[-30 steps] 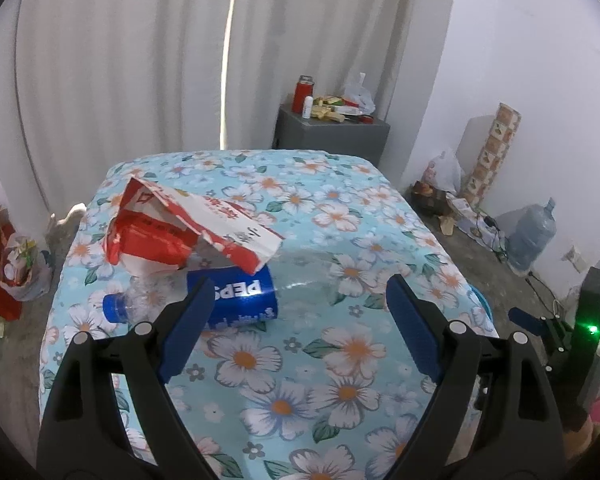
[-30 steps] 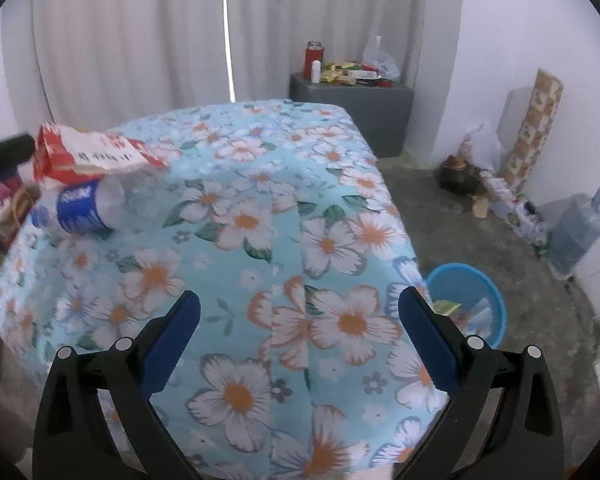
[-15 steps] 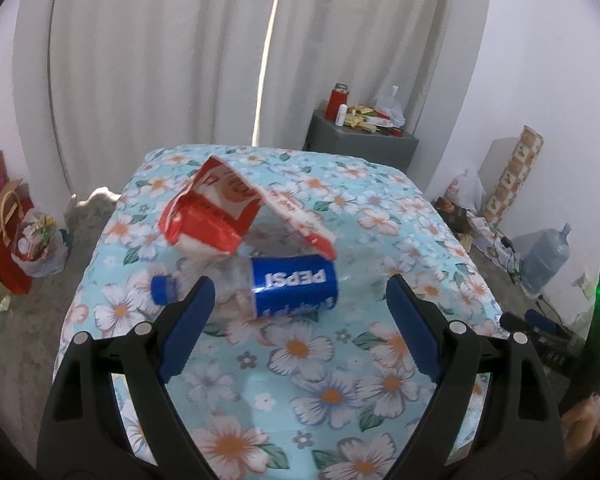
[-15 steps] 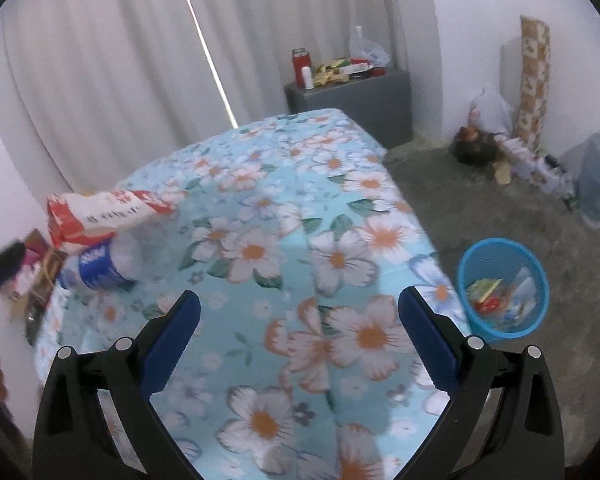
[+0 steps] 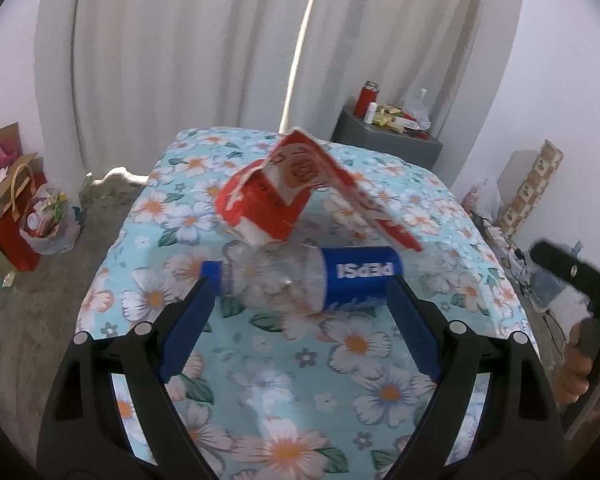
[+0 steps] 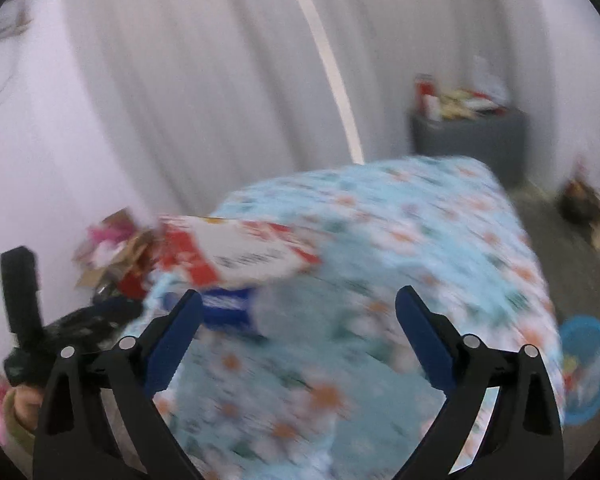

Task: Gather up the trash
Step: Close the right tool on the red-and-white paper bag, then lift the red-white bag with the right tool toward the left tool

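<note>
The empty Pepsi bottle (image 5: 312,276) lies sideways on the floral table (image 5: 340,360) under a torn red carton (image 5: 284,196), looking light, slick and crushable, best pinched mid-body by the wide-open left gripper (image 5: 300,304); the right gripper (image 6: 298,312) gapes empty too.

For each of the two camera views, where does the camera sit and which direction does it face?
Left wrist: on the left gripper, looking down at the Pepsi bottle and red carton; a hand holding the other gripper shows at right.
Right wrist: on the right gripper, facing the flowered table, blurred; a hand shows at left.
Shared: bottle, carton, table, curtain.
</note>
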A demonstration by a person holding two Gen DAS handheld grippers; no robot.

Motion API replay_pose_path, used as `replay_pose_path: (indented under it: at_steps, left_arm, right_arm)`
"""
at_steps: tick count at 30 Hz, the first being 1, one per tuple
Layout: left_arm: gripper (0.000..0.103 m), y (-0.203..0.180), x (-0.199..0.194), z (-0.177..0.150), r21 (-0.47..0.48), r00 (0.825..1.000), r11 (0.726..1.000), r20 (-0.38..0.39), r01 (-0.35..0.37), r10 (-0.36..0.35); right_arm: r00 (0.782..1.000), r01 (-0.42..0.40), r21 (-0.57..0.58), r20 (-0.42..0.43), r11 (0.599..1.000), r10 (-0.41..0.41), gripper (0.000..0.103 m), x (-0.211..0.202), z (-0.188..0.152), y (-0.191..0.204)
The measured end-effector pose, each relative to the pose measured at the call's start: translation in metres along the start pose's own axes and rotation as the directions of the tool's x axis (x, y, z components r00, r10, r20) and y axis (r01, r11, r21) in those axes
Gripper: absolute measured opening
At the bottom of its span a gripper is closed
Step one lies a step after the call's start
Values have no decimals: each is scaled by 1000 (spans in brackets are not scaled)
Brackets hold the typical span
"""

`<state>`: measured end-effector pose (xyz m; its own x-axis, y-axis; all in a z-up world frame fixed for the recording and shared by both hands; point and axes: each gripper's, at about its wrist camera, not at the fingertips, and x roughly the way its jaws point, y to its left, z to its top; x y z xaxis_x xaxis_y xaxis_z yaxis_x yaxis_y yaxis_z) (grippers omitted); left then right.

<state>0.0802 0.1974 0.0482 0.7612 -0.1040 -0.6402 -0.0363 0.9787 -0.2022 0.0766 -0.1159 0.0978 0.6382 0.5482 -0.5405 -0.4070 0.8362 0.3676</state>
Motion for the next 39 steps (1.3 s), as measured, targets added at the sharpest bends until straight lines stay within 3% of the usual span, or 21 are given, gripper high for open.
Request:
replay_pose_path:
  at_steps: [7,9,12,13,15,16,17,19,24,29,32,35,37,39]
  left_arm:
    - [83,25,-4,-4,-47,999,998,0,-38,38]
    - [83,31,-4,-5,-59,999,997,-1,-49,49]
    - [83,38,-4,-7,-71,998,996,-5,-59,59]
    - [83,40,-3,-7,-74,998,995,-6,-63,63]
    - [83,41,-4,-7,-77,998,995,-7,-66,66]
    - [83,41,-4,-8,-78,998,995,-6,-65,65]
    - [83,41,-5,-7,-78,998,995,-4,-64,64]
    - [83,40,-8,-8,-74,998,996,6,-58,58]
    - [83,33,-6,-8,-62,999,997,2,-40,40]
    - [83,16,-10,-5,-35,1000,999,17,-1,1]
    - [83,4,-14,-3,-16,999,999,33,28,-27]
    - [83,-8,-15,0,-2,997,998,40,61,-61]
    - [83,-20,-15,1,10,994,995,46,95,-96]
    - [83,-31,-14,1,17,990,991,42,136,-136]
  right_arm:
    - [992,-90,-234,-106,968,67,88,76,41,78]
    - [989,-90,-287,-141,954,51,86,96,46,95]
    - [981,-43,-383,-193,923,-34,76,132,47,123]
    - [978,-27,-404,-200,914,-60,68,141,46,126]
    - [969,48,-459,-194,887,-153,40,158,43,130]
    - [965,70,-460,-193,885,-177,16,161,43,125]
    - [965,87,-438,-186,895,-185,9,160,44,118]
    - [977,79,-351,-159,933,-142,5,146,53,95]
    - [998,55,-105,-35,993,-59,3,76,82,22]
    - [992,-127,126,42,984,123,3,-13,80,-53]
    - [954,-296,302,39,906,298,3,-47,48,-98]
    - [881,-440,472,66,764,468,3,-66,1,-132]
    - [843,-485,551,88,679,530,3,-72,-33,-147]
    - [833,-478,614,89,629,547,3,-70,-64,-155]
